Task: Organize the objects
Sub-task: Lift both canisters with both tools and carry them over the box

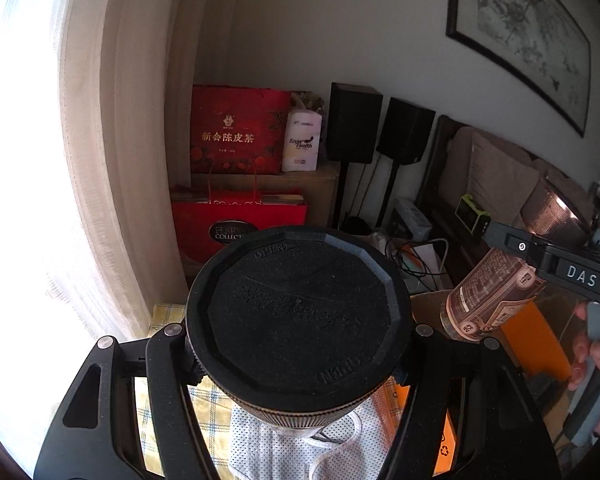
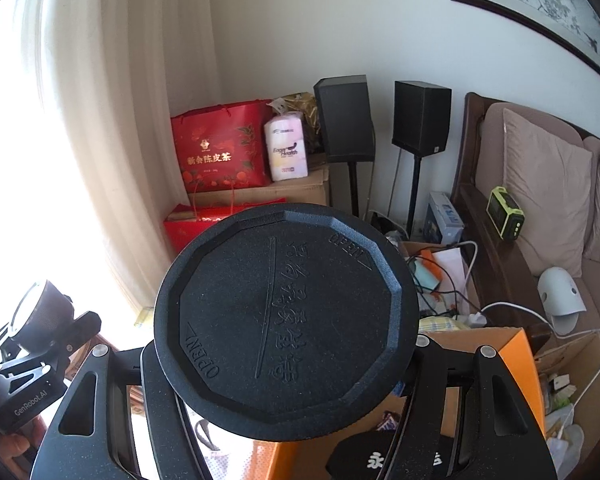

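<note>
Left gripper (image 1: 298, 344): I grip a black-lidded jar (image 1: 298, 316), jaws clamped on its sides.
Right gripper (image 2: 284, 344): I grip a second jar (image 2: 284, 324) likewise.

The left hand-held gripper (image 1: 300, 344) is pointing forward and somewhat downward, its two black fingers (image 1: 168, 364) pressing on either side of a round black-lidded jar (image 1: 296, 312). The right hand-held gripper (image 2: 284, 356) is pointing the same way, its fingers (image 2: 428, 364) clamping a second black-lidded jar (image 2: 284, 320). In the left wrist view, the person's right hand (image 1: 596, 344) is wrapping the gripper's handle
</note>
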A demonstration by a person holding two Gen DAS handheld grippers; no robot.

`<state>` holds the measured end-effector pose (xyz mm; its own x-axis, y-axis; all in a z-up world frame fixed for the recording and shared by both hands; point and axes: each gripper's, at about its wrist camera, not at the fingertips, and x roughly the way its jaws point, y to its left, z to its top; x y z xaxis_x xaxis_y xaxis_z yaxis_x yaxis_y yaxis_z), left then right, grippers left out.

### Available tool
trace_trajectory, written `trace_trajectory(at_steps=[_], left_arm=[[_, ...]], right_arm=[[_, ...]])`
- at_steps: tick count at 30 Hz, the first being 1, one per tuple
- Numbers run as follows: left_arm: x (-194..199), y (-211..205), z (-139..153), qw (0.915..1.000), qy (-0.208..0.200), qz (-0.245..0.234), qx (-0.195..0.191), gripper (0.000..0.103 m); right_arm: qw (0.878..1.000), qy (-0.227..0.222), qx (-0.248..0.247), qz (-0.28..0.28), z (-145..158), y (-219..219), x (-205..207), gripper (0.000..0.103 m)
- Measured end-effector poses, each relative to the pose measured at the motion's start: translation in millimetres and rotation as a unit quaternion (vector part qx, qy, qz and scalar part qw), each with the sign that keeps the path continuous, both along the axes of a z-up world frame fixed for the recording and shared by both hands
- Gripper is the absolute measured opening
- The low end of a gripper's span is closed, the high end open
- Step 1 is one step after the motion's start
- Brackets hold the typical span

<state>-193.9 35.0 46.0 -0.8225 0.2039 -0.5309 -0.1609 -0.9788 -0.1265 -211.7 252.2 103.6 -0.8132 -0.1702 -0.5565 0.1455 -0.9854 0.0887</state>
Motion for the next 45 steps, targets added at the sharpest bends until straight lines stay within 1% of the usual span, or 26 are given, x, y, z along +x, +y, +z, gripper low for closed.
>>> trace_trajectory(at_steps=[8,15,20,29,33,37,40,45], left_arm=[[5,37,14,0.9998,0.005,-0.019,-0.004,0.062],[4,66,21,0.9991,0.004,-0.041,0.009,0.062],[2,91,25,0.9982,0.006,-0.058,0.008,0.062],[0,126,21,0.9965,-0.002,-0.082,0.014,0.062],[-2,132,16,0.9962,-0.007,-0.086,0.013,0.062],[-3,136,13,0.996,-0.009,-0.089,0.007,0.062],[-3,137,10,0.9959,-0.01,-0.09,0.005,0.062],[-4,140,5,0.9954,-0.013,-0.094,-0.003,0.062]], right_arm=[[1.0,-0.004,0.0,-0.021,-1,34,13,0.067],[0.999,-0.011,0.004,-0.04,-4,61,18,0.067],[0.998,-0.016,0.007,-0.057,-8,83,19,0.067],[0.997,-0.029,-0.005,-0.078,-23,111,12,0.067],[0.995,-0.042,-0.032,-0.082,-40,120,2,0.067],[0.991,-0.06,-0.074,-0.09,-64,131,-13,0.067],[0.984,-0.082,-0.125,-0.1,-87,143,-25,0.067],[0.966,-0.108,-0.207,-0.114,-118,159,-37,0.067]])
